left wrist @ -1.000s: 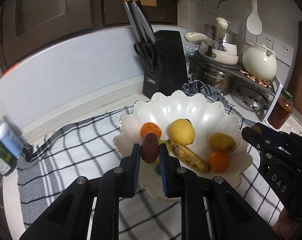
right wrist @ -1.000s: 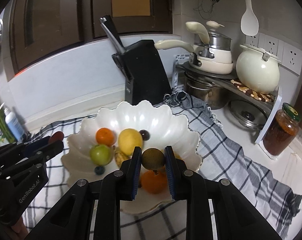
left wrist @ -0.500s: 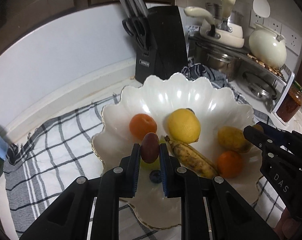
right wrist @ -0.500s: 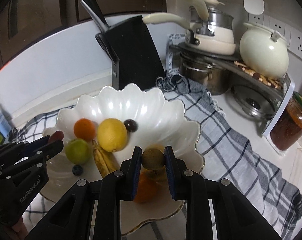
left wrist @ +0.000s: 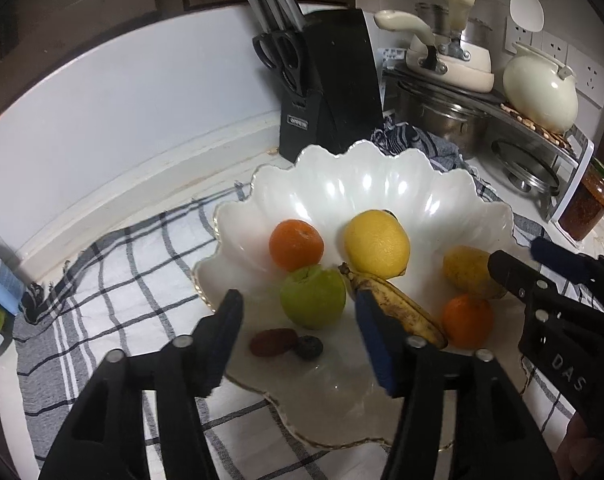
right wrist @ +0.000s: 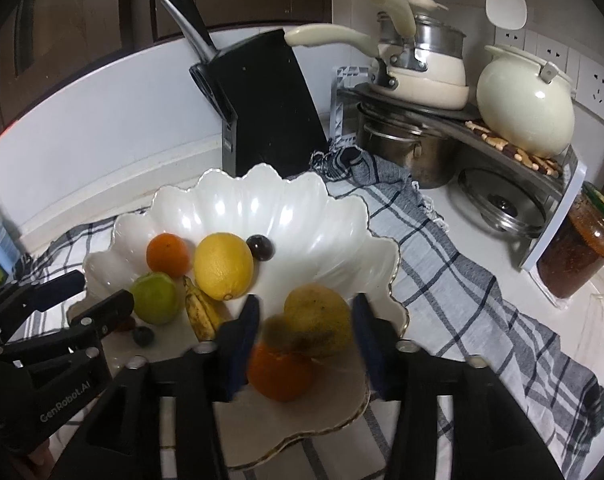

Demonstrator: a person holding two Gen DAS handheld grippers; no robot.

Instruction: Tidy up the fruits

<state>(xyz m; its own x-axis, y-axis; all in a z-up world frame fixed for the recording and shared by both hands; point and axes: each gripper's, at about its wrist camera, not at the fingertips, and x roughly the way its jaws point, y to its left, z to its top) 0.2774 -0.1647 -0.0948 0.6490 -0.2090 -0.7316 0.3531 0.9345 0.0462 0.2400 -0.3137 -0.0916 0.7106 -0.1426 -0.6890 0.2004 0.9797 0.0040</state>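
The scalloped white bowl holds the fruit. The left gripper has just been opening, its jaws now apart, with the dark red fruit lying at the bowl's near edge. The right gripper has likewise just been opening, and the blurred kiwi sits loose atop an orange. Both grippers should lift straight out, so as not to nudge the fruit.

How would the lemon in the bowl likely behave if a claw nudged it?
The lemon looks rounded and firm, so it would probably roll rather than deform. It rests against the banana on the bowl's sloped, glossy wall, so it may settle back downhill.
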